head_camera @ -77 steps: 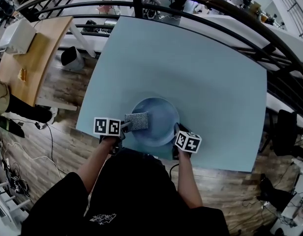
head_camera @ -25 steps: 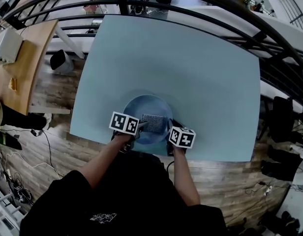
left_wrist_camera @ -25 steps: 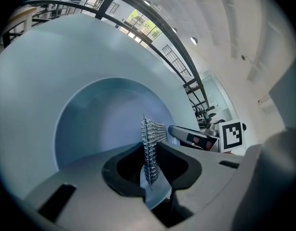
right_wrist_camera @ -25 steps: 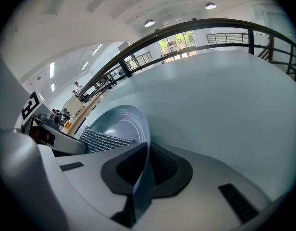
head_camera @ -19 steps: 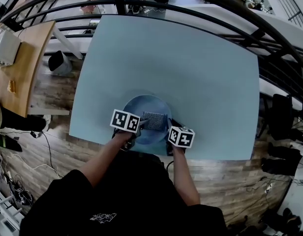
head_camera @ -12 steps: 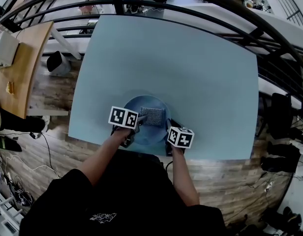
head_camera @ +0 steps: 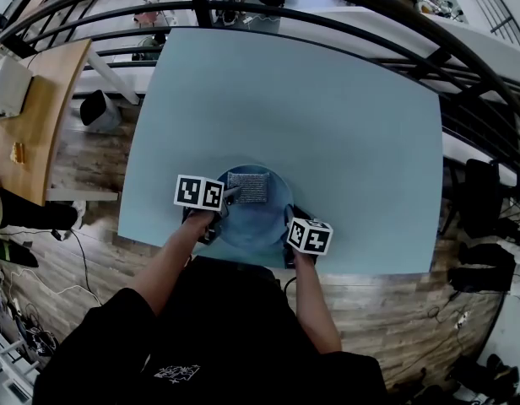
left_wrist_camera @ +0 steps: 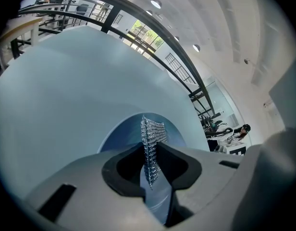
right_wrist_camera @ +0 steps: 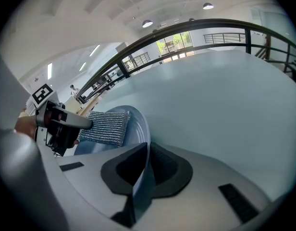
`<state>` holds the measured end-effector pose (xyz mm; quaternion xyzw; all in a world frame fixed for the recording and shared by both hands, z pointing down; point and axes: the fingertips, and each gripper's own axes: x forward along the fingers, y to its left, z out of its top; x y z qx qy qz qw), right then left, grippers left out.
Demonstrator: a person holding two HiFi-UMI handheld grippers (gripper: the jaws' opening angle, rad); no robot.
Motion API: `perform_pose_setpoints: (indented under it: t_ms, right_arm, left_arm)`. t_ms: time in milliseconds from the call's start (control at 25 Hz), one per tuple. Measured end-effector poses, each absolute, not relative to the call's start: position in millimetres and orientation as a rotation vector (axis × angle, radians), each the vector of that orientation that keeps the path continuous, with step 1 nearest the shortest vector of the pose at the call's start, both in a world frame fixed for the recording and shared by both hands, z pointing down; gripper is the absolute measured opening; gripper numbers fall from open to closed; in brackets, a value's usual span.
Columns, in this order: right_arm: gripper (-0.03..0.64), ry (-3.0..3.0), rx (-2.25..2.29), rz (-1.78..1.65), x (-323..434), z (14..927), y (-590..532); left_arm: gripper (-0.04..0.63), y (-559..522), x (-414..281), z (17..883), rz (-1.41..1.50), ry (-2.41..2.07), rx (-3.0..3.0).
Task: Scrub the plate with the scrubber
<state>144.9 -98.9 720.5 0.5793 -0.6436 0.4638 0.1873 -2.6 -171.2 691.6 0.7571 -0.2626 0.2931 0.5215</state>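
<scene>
A round blue plate (head_camera: 258,219) lies near the front edge of the pale blue table (head_camera: 327,116). A flat silver mesh scrubber (head_camera: 248,186) rests on the plate's far part, and my left gripper (head_camera: 230,196) is shut on its left end. In the left gripper view the scrubber (left_wrist_camera: 152,143) stands on edge between the jaws, over the plate (left_wrist_camera: 123,137). My right gripper (head_camera: 287,216) is shut on the plate's right rim. The right gripper view shows that rim (right_wrist_camera: 141,177) pinched between the jaws, with the scrubber (right_wrist_camera: 105,127) and left gripper (right_wrist_camera: 89,124) beyond.
A dark curved railing (head_camera: 344,7) runs past the table's far side. A wooden desk (head_camera: 32,108) stands to the left over wood flooring (head_camera: 91,159). The table's front edge (head_camera: 243,260) is just under the grippers, against the person's body.
The scrubber, held by my left gripper, has slid from the plate's right-middle toward its far left part. The right gripper has kept its hold on the rim.
</scene>
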Motion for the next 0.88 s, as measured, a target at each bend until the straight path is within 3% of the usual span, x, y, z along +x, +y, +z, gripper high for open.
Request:
perform_pose_setpoints:
  t_ms: [880]
  right_arm:
    - [0.023, -1.824, 1.606, 1.274, 148.6, 721.2, -98.1]
  left_arm:
    - [0.089, -168.1, -63.6, 688.8, 0.656, -0.769, 1.77]
